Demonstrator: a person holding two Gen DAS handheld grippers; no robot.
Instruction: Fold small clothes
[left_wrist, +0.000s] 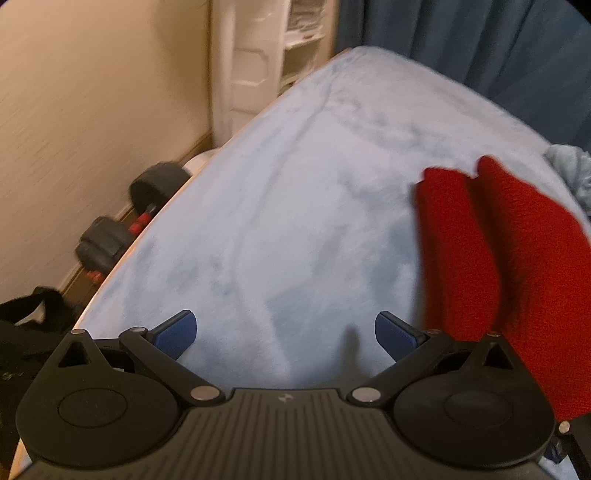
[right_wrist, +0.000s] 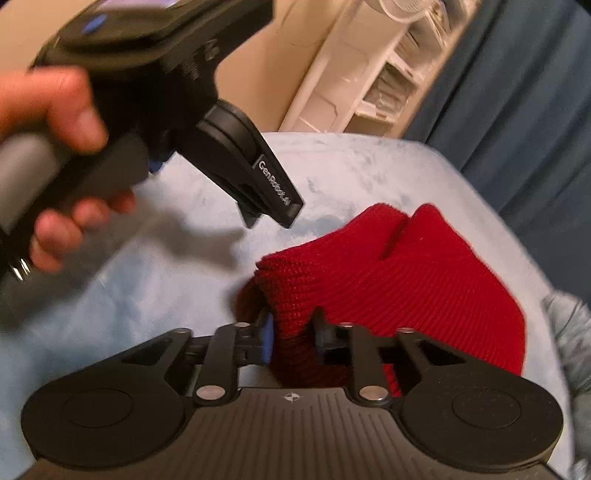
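A red knitted garment (right_wrist: 399, 280) lies on the light blue bed cover (right_wrist: 155, 288). My right gripper (right_wrist: 293, 332) is shut on a bunched edge of it at the near side and holds that edge up. In the left wrist view the red garment (left_wrist: 517, 266) hangs at the right, beside the right finger. My left gripper (left_wrist: 286, 334) is open and empty above the bed cover (left_wrist: 295, 206), its blue pads (left_wrist: 175, 332) wide apart. It also shows in the right wrist view (right_wrist: 273, 210), held by a hand, up and to the left of the garment.
A grey-blue cloth (right_wrist: 569, 325) lies at the bed's right edge. A white plastic shelf unit (left_wrist: 255, 55) stands beyond the bed, with dark blue curtains (left_wrist: 480, 40) to its right. Dumbbells (left_wrist: 129, 221) and a black bag (left_wrist: 26, 332) lie on the floor to the left.
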